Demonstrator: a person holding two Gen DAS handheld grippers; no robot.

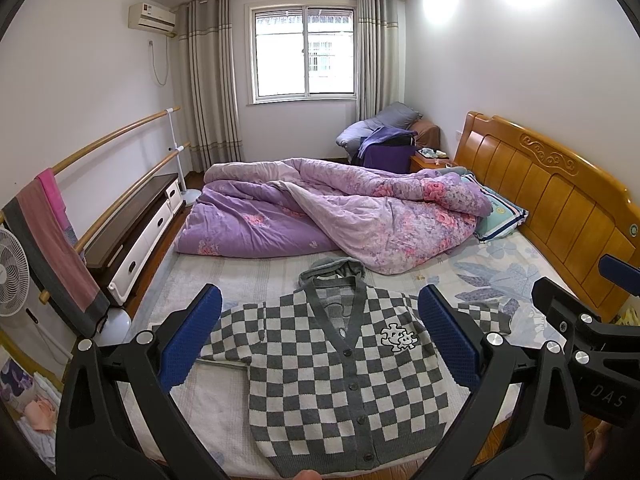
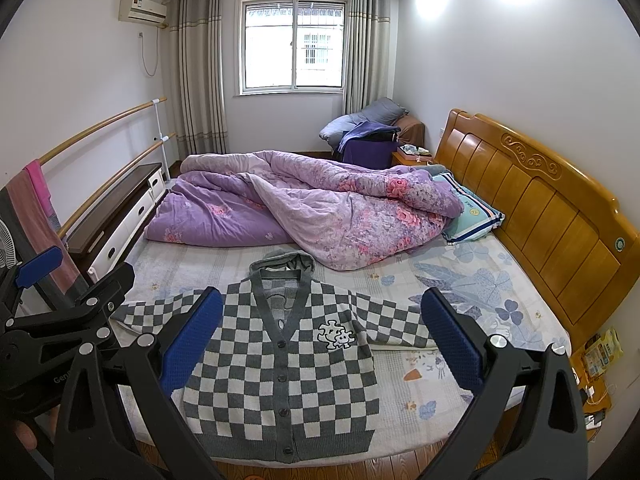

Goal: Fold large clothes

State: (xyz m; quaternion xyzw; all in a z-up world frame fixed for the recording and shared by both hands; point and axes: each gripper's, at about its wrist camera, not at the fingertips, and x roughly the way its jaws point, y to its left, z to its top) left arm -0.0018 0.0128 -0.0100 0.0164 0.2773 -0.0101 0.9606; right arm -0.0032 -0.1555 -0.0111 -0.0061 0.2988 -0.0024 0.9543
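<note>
A grey-and-white checkered hooded cardigan [image 1: 332, 364] lies flat and face up on the bed [image 1: 224, 280], buttoned, sleeves spread to both sides, hem at the bed's near edge. It also shows in the right wrist view [image 2: 280, 364]. My left gripper [image 1: 320, 332] is open and empty, held above the cardigan with its blue pads wide apart. My right gripper [image 2: 324, 336] is open and empty too, above the cardigan's right half. The right gripper shows at the right edge of the left wrist view [image 1: 580, 320]; the left gripper shows at the left of the right wrist view [image 2: 60, 300].
A rumpled purple floral quilt [image 1: 328, 212] fills the far half of the bed, with a pillow [image 1: 500, 216] by the wooden headboard [image 1: 560, 200]. A low cabinet [image 1: 136, 232], rails with towels [image 1: 48, 240] and a fan [image 1: 12, 272] stand left. Clutter lies on the floor at right [image 2: 600, 360].
</note>
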